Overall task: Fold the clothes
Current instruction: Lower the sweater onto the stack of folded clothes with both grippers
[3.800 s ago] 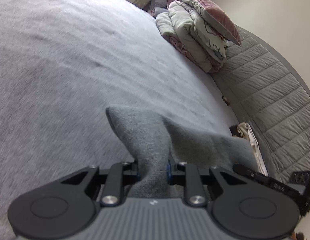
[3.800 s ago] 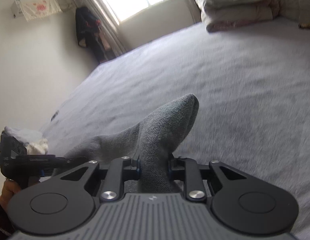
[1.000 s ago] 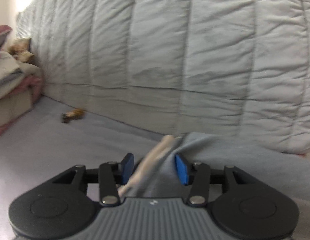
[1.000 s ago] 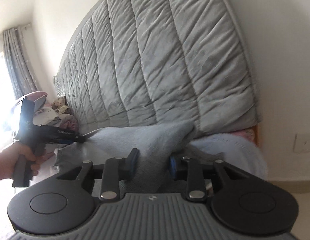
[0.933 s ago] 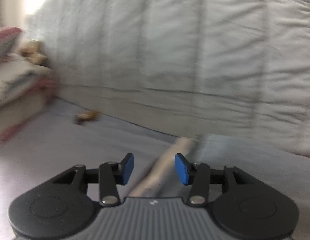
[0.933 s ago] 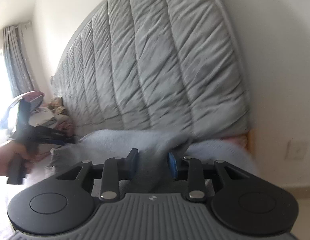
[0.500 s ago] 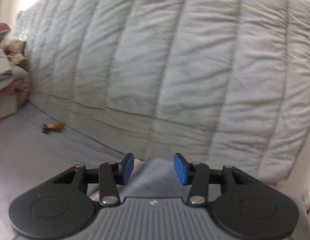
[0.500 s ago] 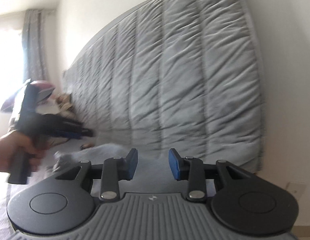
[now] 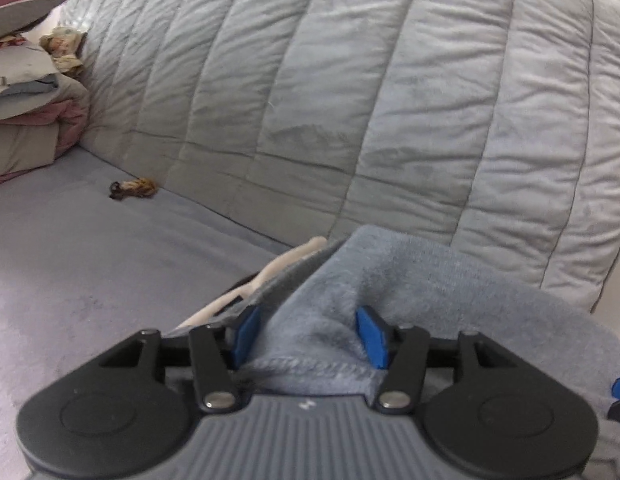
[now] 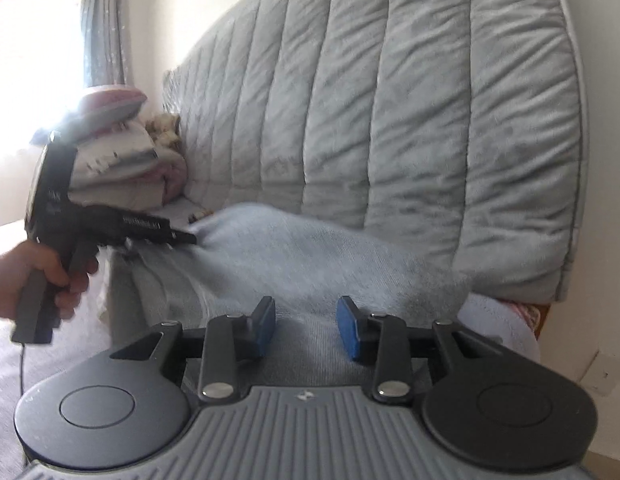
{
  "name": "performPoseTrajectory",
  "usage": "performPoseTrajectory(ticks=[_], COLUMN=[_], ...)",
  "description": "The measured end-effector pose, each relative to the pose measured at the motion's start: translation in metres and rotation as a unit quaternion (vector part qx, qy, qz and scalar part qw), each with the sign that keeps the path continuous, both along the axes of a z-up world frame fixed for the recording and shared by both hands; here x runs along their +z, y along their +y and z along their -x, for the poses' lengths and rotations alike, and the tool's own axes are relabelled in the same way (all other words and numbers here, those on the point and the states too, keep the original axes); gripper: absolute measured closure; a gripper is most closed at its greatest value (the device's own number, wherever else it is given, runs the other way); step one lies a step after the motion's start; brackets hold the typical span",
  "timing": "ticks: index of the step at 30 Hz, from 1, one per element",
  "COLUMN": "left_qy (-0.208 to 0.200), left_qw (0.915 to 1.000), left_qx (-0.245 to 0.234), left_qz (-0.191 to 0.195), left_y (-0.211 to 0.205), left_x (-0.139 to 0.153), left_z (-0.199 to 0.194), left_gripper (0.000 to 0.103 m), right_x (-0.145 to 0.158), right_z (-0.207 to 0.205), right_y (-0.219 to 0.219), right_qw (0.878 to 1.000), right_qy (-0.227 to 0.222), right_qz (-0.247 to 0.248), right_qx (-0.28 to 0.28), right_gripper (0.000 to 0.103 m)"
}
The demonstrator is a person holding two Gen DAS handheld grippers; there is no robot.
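Grey garment [image 9: 450, 280] bunched between left hand-held gripper [image 9: 310, 332]'s just-widened, parted pads, apparently loose

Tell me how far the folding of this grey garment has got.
No finished fold shows: the grey fleece garment lies rumpled by the quilted grey headboard. In hand: the left tool has just been opening its jaws, cloth between them; the right tool is open over it. Left: grip, flatten, fold.
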State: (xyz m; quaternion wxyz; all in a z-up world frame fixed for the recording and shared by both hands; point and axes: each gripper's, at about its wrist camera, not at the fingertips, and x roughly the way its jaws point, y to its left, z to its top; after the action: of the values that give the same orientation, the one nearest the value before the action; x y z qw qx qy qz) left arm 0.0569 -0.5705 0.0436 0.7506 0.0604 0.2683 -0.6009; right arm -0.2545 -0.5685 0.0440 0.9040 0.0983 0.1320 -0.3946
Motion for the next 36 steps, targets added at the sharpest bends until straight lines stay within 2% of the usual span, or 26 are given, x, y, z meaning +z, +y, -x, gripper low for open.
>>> performPoseTrajectory(ticks=[5,11,15,18,21,24,26,28,31,32,36], left_qy=[0.021,0.034,0.062,0.063,0.039,0.000,-0.020,-0.027,-0.029,-0.030,-0.051], left_qw=[0.9993,0.9991,0.9973,0.9967,0.9970,0.9967,0.9963,0.9965,0.9973,0.9977,0.9985], left_qx=[0.010,0.017,0.036,0.051,0.066,0.073,0.073,0.073,0.067,0.061,0.009], left_qz=[0.028,0.018,0.016,0.009,-0.012,-0.035,-0.040,-0.028,0.001,0.011,0.014], left_y=[0.021,0.033,0.037,0.035,0.029,0.022,0.020,0.024,0.033,0.035,0.030], left_x=[0.015,0.013,0.011,0.013,0.011,0.007,0.009,0.015,0.025,0.028,0.035], left_z=[0.001,0.001,-0.005,-0.003,0.003,0.012,0.016,0.019,0.026,0.030,0.052], left_gripper=[0.050,0.057,0.065,0.071,0.073,0.073,0.073,0.072,0.072,0.072,0.072], right_x=[0.016,0.010,0.004,0.006,0.008,0.003,0.002,0.008,0.016,0.017,0.020], right_z=[-0.010,-0.040,-0.047,-0.042,-0.036,-0.039,-0.039,-0.033,-0.025,-0.025,-0.022], right_y=[0.014,0.017,0.012,0.014,0.020,0.020,0.024,0.028,0.028,0.025,0.003], right_qw=[0.998,0.993,0.993,0.992,0.988,0.985,0.986,0.987,0.990,0.991,0.993], right_qy=[-0.013,0.007,0.010,-0.014,-0.022,-0.006,0.002,-0.013,-0.038,-0.043,-0.053], right_qz=[0.009,-0.008,-0.031,-0.039,-0.042,-0.059,-0.049,-0.037,-0.017,-0.016,-0.030], right_qx=[0.062,0.115,0.112,0.117,0.144,0.163,0.162,0.157,0.137,0.128,0.100], right_gripper=[0.066,0.067,0.092,0.095,0.102,0.102,0.101,0.100,0.084,0.081,0.081])
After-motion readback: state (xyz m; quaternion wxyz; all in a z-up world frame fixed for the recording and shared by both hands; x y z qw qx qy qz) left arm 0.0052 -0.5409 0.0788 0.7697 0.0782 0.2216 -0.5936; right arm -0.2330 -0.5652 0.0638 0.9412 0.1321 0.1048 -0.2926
